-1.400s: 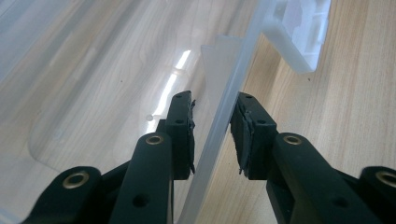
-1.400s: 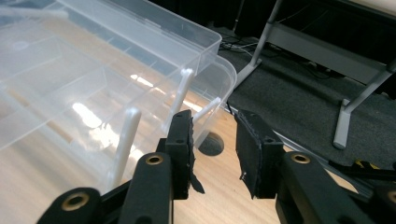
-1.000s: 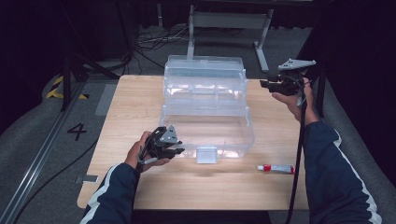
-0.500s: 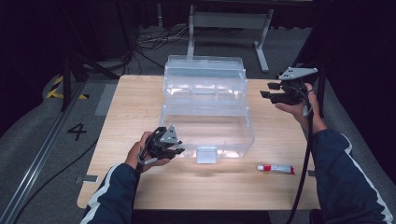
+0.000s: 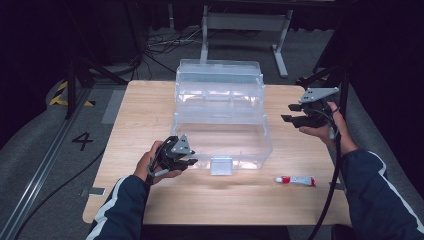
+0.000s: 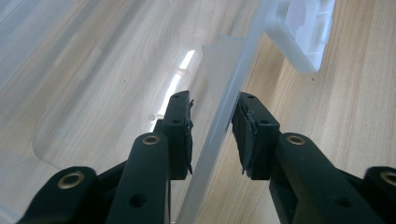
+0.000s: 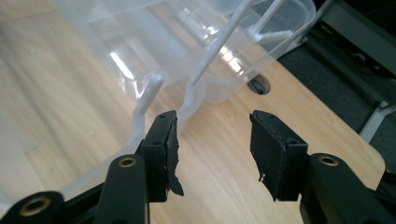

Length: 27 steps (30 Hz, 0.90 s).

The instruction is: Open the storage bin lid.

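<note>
Left gripper [image 5: 181,161] at the near-left corner of the clear plastic storage box [image 5: 222,125], jaws straddling its thin wall [image 6: 219,135], small gaps either side. Box sits mid-worktop [image 5: 145,105], latch [image 5: 221,165] facing the person. Right gripper [image 5: 294,112] beside the box's right end, jaws spread, just been opening, nothing between. Tube [image 5: 295,180] lies near front right.

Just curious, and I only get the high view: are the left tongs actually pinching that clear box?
Observer: In the left gripper view, the clear box's front wall runs between the left tongs, with a gap beside one pad.
Operator: And the right tongs?
Observer: In the right gripper view, the right tongs have just been opening; only bare table lies between them.
Operator: Anything close to them?
Observer: A thin clear arm of the box rises right beside the nearer pad.
</note>
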### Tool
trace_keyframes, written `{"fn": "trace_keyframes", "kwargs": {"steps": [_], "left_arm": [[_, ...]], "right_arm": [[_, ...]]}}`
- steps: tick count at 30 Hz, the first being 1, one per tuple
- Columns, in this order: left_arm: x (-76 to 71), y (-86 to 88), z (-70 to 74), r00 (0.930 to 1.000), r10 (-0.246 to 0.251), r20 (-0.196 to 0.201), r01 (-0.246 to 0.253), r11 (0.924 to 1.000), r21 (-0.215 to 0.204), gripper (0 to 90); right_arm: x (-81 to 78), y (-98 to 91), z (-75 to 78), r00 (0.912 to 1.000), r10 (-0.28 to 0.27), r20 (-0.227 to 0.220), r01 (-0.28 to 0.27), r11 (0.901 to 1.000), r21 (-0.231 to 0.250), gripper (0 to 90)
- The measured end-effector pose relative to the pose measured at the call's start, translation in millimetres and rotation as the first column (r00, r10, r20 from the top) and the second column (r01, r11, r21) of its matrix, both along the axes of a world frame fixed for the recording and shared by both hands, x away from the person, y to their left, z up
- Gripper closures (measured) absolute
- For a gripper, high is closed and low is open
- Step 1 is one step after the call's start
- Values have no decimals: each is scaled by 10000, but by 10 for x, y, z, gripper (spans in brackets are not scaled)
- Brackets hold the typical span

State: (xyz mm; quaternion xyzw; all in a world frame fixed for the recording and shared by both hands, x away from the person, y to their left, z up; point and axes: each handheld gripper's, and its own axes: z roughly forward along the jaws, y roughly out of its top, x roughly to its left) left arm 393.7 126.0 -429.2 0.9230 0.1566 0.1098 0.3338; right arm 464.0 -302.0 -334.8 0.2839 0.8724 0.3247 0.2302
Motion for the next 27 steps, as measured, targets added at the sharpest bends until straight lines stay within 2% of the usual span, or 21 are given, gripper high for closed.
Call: {"fn": "trace_keyframes", "kwargs": {"steps": [6,12,16,20,27], "left_arm": [[-3,-4,2,10000,-38,84,37,9999,125,680],[-6,-8,2,10000,-16,98,14,9999,152,676],[-5,-9,1,9999,-12,111,11,9999,143,674],[-7,-11,0,9999,11,116,-12,9999,140,673],[-9,-12,-1,9999,33,125,-35,9999,124,671]], "right_arm": [[-134,-43,-99,9987,330,-390,-340,9992,-231,504],[-331,-106,-243,9928,719,-957,-761,9962,-415,510],[-424,-125,-314,9889,955,-1141,-1020,9934,-522,515],[-526,-117,-396,9798,1256,-1554,-1390,9872,-787,517],[-652,-110,-541,9486,2000,-2453,-2330,9658,-1138,535]]}}
